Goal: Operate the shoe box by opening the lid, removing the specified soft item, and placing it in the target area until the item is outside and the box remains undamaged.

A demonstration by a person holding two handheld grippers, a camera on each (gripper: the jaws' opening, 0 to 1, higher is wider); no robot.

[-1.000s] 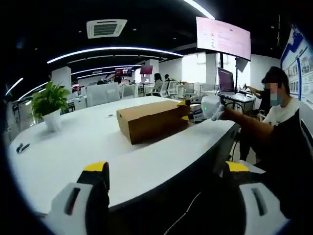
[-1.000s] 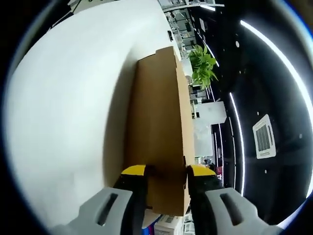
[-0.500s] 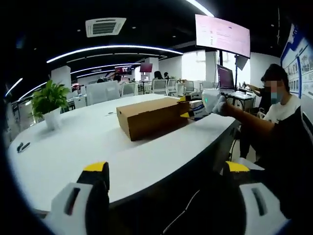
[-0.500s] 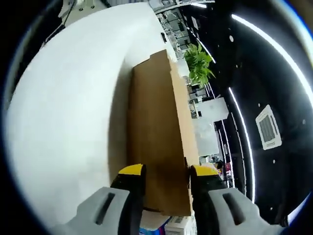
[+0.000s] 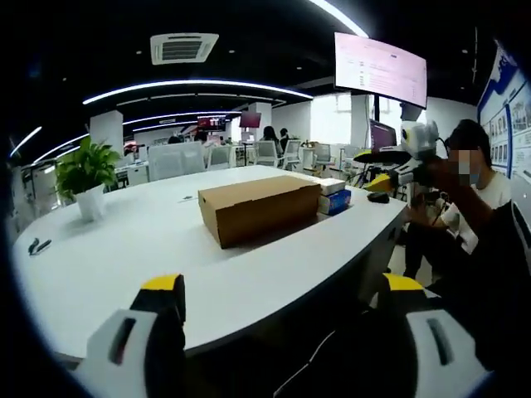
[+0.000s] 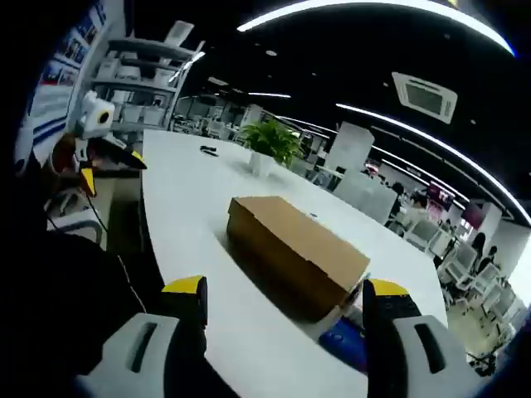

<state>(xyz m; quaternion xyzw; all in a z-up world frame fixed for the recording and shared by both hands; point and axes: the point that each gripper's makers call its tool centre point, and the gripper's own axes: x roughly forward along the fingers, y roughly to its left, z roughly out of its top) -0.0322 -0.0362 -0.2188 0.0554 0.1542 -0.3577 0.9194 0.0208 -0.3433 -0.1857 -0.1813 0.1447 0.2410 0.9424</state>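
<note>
The closed brown shoe box (image 5: 260, 210) lies on the white table (image 5: 124, 257), lid down, well apart from both tools. The left gripper (image 5: 282, 292) hangs near the table's near edge, jaws spread wide and empty. The right gripper (image 6: 286, 297) is also parted and empty, short of the box. A potted plant (image 5: 83, 178) stands far left.

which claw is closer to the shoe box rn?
Right, probably. Right claw hangs off the shoe box end; left claw sits back past the table edge.
</note>
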